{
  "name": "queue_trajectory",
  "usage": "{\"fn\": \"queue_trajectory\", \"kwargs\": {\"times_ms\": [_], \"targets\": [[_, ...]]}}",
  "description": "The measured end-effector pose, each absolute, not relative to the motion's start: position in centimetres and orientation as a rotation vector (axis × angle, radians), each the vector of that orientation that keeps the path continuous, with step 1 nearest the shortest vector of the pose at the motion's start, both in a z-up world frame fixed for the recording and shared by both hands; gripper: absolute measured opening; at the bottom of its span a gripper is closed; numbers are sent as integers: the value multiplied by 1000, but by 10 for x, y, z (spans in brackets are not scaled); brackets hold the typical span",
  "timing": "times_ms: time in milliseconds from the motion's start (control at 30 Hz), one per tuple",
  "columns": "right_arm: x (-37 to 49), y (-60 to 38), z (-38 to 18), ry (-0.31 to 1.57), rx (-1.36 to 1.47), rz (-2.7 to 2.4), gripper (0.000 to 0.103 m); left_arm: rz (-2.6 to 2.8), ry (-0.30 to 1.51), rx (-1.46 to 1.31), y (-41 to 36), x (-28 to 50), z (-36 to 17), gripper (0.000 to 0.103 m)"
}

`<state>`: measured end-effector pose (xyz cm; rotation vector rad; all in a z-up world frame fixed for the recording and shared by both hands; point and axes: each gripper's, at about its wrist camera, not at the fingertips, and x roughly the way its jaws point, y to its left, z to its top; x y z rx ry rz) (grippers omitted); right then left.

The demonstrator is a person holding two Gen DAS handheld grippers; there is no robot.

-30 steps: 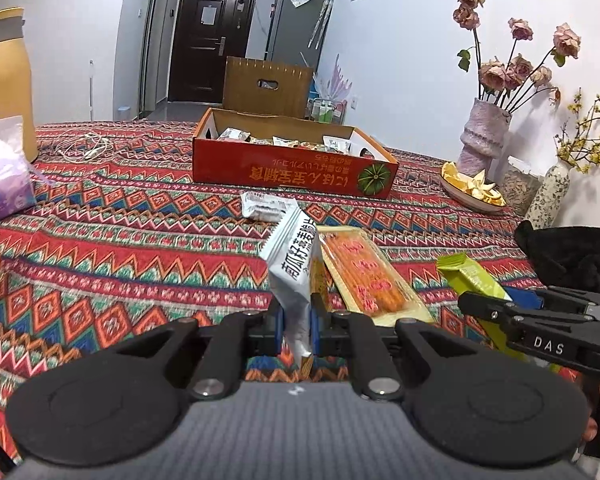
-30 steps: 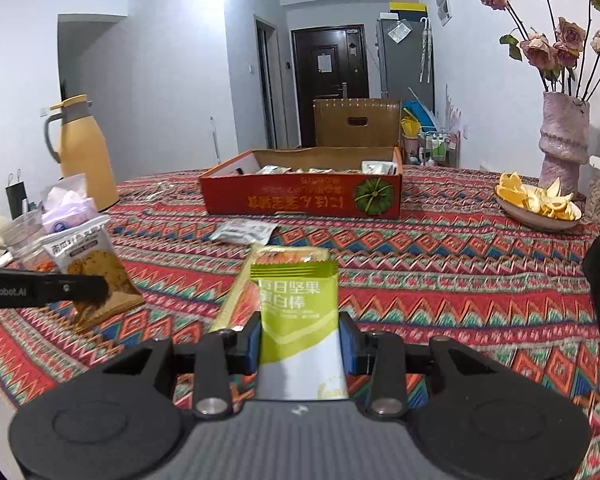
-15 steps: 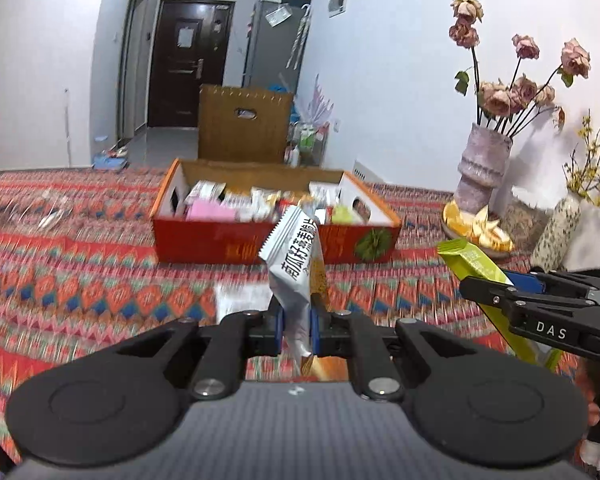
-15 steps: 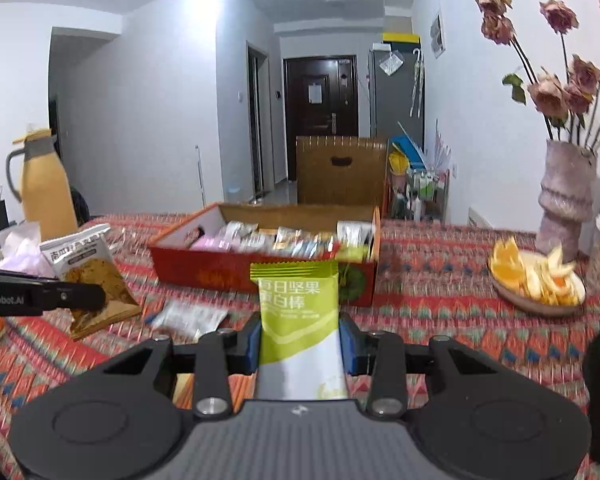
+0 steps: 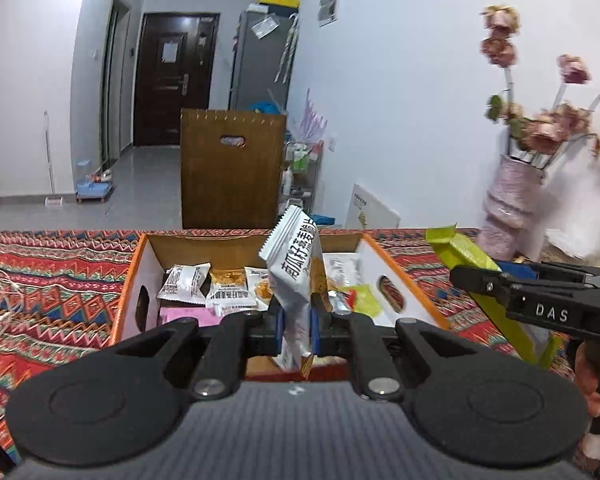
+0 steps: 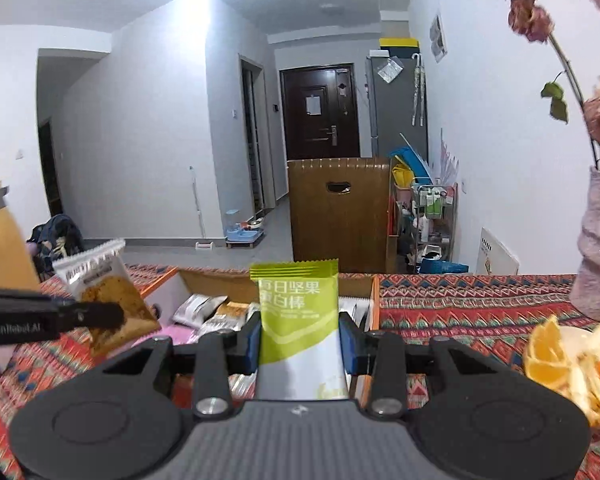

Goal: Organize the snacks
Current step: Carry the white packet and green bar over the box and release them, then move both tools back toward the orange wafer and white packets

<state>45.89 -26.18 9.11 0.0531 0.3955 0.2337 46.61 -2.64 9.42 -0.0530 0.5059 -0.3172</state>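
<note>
We have both grippers loaded and raised at the near edge of the cardboard box (image 5: pixel 130 280), which sits on the patterned tablecloth (image 5: pixel 52 280). Our left gripper (image 5: pixel 296 326) is pinching a white cracker packet (image 5: pixel 296 268) upright between its blue pads, and our right gripper (image 6: pixel 300 340) is clamped on a green nut bar (image 6: pixel 296 304), also upright. Each packet hangs above the box opening, apart from what lies inside. The box already holds a layer of small packets (image 5: pixel 188 282), white, orange and pink, spread across its floor, so we judge the sorting well along. What is left, as far as we can see, is to lower these two and let them go. Whether more snacks wait on the cloth nearer to us we cannot tell, since the grippers hide that part.
</note>
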Motion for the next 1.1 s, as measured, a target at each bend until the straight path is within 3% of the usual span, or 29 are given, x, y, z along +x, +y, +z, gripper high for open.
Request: {"fn": "queue_trajectory", "kwargs": {"times_ms": [333,400,433,500,633,933,1100], "targets": [[549,-260,36,504,172,185,38,-307,654,-119,-24,535,25,13],[556,-253,28,523,159,160,42,-317,686,-108,-26,540,14,15],[558,-252,24,519,154,143,42,-323,691,-99,-28,542,10,20],[562,-248,19,523,141,136,49,-332,677,-99,-31,540,5,41],[564,-244,15,511,100,117,52,-344,666,-100,-32,536,8,59],[521,-258,67,354,109,116,51,-295,571,-129,-11,510,50,71],[475,-264,95,321,77,150,51,-295,552,-85,5,462,73,73]]}}
